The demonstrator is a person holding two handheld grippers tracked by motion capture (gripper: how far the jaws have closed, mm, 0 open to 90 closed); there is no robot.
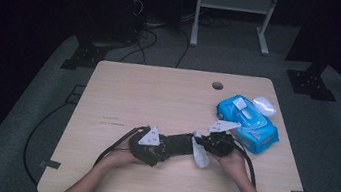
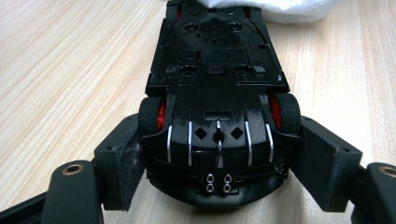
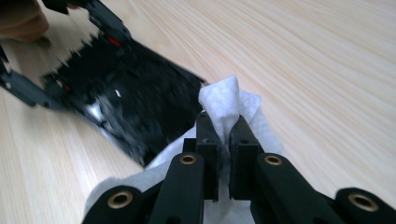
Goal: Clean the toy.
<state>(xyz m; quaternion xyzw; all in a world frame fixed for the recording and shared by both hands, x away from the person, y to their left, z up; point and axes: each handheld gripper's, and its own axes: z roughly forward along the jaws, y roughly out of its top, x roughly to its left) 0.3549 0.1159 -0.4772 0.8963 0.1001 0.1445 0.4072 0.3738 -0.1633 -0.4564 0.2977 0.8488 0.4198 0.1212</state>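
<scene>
A black toy car (image 1: 179, 143) with red wheel hubs lies upside down near the table's front middle. My left gripper (image 1: 160, 150) is shut on its rear end. In the left gripper view the two pads press the car (image 2: 217, 93) just behind its rear wheels, and my left gripper (image 2: 217, 163) stands around its tail. My right gripper (image 1: 209, 144) is shut on a white wipe (image 1: 199, 154) at the car's other end. In the right gripper view the wipe (image 3: 229, 102) is pinched between the jaws of my right gripper (image 3: 223, 135), right beside the blurred car (image 3: 126, 98).
A blue pack of wipes (image 1: 248, 119) lies at the right of the wooden table (image 1: 134, 86), with a small white object (image 1: 264, 105) behind it. A round cable hole (image 1: 217, 86) sits near the far edge. Cables trail from both grippers.
</scene>
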